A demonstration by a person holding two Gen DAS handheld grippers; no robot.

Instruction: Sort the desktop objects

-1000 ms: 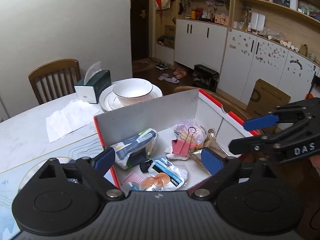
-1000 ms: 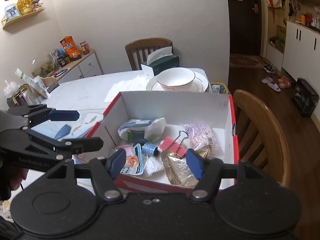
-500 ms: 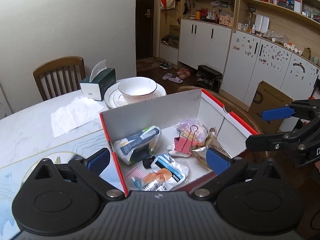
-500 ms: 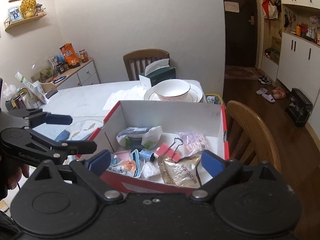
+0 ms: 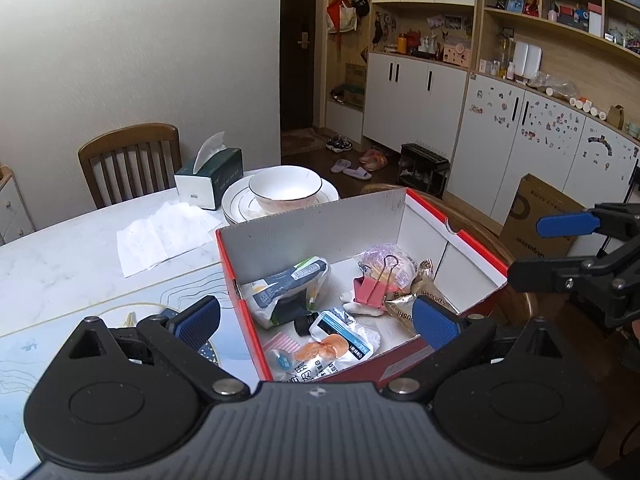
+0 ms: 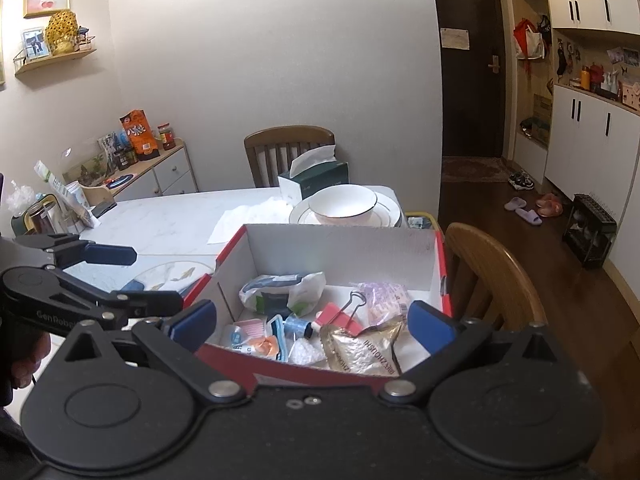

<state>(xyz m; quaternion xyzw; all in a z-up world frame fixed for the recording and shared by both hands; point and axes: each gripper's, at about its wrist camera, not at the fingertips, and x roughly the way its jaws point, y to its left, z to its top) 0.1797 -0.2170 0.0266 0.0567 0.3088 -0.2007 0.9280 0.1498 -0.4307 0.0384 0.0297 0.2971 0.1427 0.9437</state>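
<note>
Surface: a white marble-pattern table (image 5: 60,248) with a pale blue printed mat (image 5: 24,360) at its near edge.

A red cardboard box (image 5: 312,224) with a white interior sits at the near right corner of the table, open at the top. Inside lie a white and dark pouch (image 5: 286,284) toward the left wall, a pink binder clip (image 5: 370,290) near the middle, a pink-printed packet (image 5: 394,260) toward the far right corner, a gold foil packet (image 6: 362,346) by the near wall, and a sachet with an orange print (image 5: 328,346) at the near left.

Beyond the box, near the far edge of the table, a white bowl (image 5: 285,188) stands on 1 stack of white plates (image 5: 240,204). A dark green tissue box (image 5: 210,176) stands just beside the plates, and unfolded white paper (image 5: 160,236) lies flat in front of it.

Left gripper (image 5: 316,322): jaws stand wide apart, having just finished opening, nothing between the pads; it hovers over the near left wall of the box. Right gripper (image 6: 312,324): jaws have just been opening and stand wide, gripping nothing, above the near wall of the box.

Room: 2 wooden chairs, 1 (image 5: 128,160) at the far edge of the table and 1 (image 6: 492,280) at its right side. White cabinets (image 5: 416,100) and open shelves line the right wall. A dark door (image 6: 468,60) stands at the end of a wood floor with slippers (image 6: 524,208) on it. A low sideboard (image 6: 160,172) with jars and packets stands against the left wall.
</note>
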